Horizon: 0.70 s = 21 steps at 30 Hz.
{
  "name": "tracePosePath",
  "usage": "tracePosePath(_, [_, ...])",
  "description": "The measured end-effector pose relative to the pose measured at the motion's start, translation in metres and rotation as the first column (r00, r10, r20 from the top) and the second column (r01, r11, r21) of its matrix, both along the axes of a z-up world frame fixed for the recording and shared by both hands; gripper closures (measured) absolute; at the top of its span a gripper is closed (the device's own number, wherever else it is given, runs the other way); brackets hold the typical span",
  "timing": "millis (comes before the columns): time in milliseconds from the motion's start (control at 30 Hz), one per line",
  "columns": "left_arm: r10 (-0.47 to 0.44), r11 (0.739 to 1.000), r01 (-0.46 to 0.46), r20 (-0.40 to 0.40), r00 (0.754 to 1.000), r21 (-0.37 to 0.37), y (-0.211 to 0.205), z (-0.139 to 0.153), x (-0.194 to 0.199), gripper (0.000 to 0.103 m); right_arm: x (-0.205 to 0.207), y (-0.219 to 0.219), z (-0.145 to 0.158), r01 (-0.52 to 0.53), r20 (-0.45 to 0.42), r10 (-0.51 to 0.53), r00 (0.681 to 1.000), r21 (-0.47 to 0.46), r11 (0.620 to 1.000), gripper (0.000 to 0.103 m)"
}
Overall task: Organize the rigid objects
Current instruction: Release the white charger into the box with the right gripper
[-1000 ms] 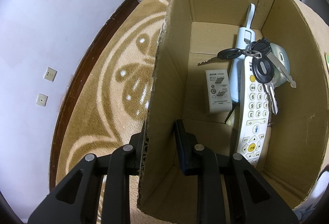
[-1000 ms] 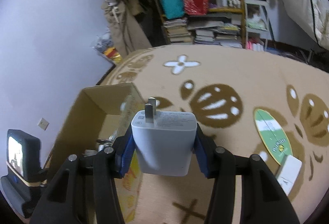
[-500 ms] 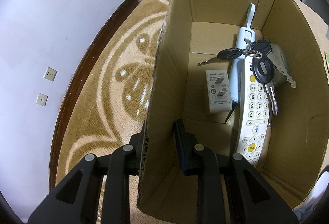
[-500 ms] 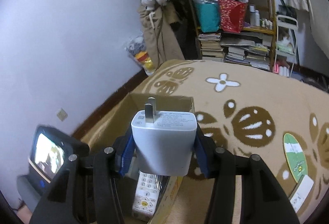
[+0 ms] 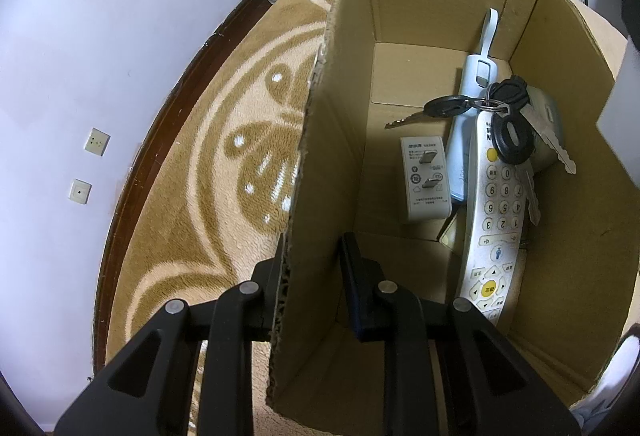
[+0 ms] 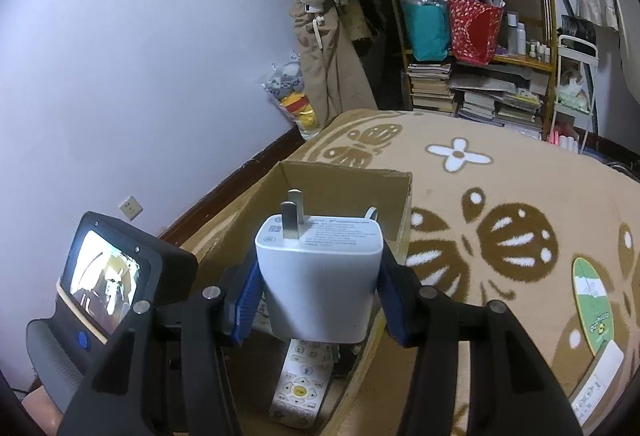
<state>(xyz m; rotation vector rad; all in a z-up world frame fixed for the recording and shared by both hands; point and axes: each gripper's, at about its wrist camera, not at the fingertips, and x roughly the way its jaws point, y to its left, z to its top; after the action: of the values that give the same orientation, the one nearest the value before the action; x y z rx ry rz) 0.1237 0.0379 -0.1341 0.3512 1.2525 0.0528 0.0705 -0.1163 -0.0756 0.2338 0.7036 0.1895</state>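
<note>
An open cardboard box (image 5: 400,15) stands on a patterned tan carpet. My left gripper (image 5: 312,260) is shut on the box's left wall, one finger outside and one inside. Inside lie a white remote control (image 5: 494,211), a bunch of keys (image 5: 508,123), a small white adapter (image 5: 426,179) and a pale blue handled tool (image 5: 476,67). My right gripper (image 6: 319,268) is shut on a white charger plug (image 6: 320,300), prongs pointing up and away, held above the near end of the box (image 6: 348,179). The remote (image 6: 300,388) shows below the charger.
The left hand-held unit's screen (image 6: 104,292) sits close at the left of the box. A green round disc (image 6: 592,304) and a small white item (image 6: 596,376) lie on the carpet to the right. Shelves with books (image 6: 472,91) and a bagged toy (image 6: 292,99) line the far wall.
My right gripper has swung left with the charger; the box now sits straight ahead beneath the charger. The left gripper and the box have not moved.
</note>
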Motion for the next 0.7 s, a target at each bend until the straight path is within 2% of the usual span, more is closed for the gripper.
tracePosePath(400, [-0.001, 1.0, 0.001, 0.0, 1.0, 0.002, -0.001, -0.001, -0.001, 0.081, 0.006, 0.0, -0.012, -0.006, -0.041, 0.006, 0.999, -0.008, 1.0, 0.047])
tracePosePath(533, [0.0, 1.0, 0.0, -0.002, 1.0, 0.0, -0.001, -0.002, -0.001, 0.081, 0.001, -0.002, -0.003, 0.016, -0.002, -0.017, 1.0, -0.016, 1.0, 0.047])
tracePosePath(633, [-0.001, 1.0, 0.001, -0.002, 1.0, 0.002, -0.002, -0.003, -0.001, 0.081, -0.003, -0.006, 0.005, 0.041, 0.017, -0.04, 0.999, -0.037, 0.998, 0.036])
tracePosePath(700, [-0.001, 1.0, 0.001, -0.006, 1.0, -0.002, -0.002, -0.002, -0.001, 0.081, -0.006, -0.011, 0.008, 0.069, 0.025, -0.068, 0.997, -0.054, 0.996, 0.024])
